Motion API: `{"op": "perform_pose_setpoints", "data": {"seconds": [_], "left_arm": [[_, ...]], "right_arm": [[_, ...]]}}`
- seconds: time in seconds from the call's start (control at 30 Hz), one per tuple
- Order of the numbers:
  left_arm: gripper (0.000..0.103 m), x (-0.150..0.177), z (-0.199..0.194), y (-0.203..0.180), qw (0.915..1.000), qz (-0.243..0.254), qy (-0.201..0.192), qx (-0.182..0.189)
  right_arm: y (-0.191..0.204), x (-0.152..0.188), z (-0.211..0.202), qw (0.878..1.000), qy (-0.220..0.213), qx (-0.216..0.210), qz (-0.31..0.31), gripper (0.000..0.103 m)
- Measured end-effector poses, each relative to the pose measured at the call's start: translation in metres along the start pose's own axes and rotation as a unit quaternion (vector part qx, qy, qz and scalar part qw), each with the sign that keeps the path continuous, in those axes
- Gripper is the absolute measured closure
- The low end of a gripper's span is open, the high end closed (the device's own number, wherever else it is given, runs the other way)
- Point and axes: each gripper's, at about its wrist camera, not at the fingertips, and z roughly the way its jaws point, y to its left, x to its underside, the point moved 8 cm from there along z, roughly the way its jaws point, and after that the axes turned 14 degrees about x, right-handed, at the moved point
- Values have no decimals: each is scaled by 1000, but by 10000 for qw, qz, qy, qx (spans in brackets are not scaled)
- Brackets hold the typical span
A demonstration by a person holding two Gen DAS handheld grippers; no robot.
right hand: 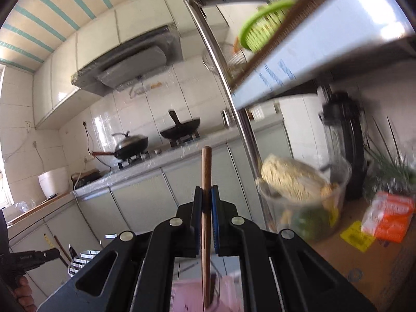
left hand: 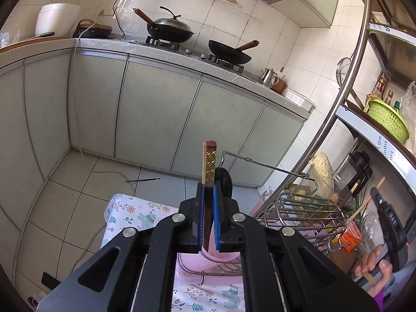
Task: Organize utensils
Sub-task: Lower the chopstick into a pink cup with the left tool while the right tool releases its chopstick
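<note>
My left gripper point(left hand: 208, 191) is shut on a dark red chopstick pair with a gold-patterned top point(left hand: 210, 162), which stands upright out of the jaws. Under it sit a pink bowl point(left hand: 208, 258) and a wire utensil rack point(left hand: 301, 213) on a floral cloth point(left hand: 130, 213). A black round utensil head point(left hand: 226, 182) shows just behind the fingers. My right gripper point(right hand: 207, 195) is shut on a plain wooden chopstick point(right hand: 206, 166), also upright, over a blurred pink thing point(right hand: 187, 293). The same gripper point(left hand: 390, 223) shows at the right edge of the left wrist view, held by a hand.
Two woks point(left hand: 171, 30) sit on the stove along the far counter. A metal shelf point(left hand: 364, 127) on the right carries a green basket point(left hand: 387, 119), a blender point(right hand: 343, 150), a plastic tub of noodles point(right hand: 301, 192) and an orange carton point(right hand: 390, 215). A dark stick point(left hand: 143, 180) lies on the floor.
</note>
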Motion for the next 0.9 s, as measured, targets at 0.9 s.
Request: {"op": "perform_pose_setpoints", "data": {"seconds": [0.9], "left_arm": [[80,6,28,13,9989,-345,302,-15]], "right_arm": [[36,62,43,9827,1548,-564,-846,90]]}}
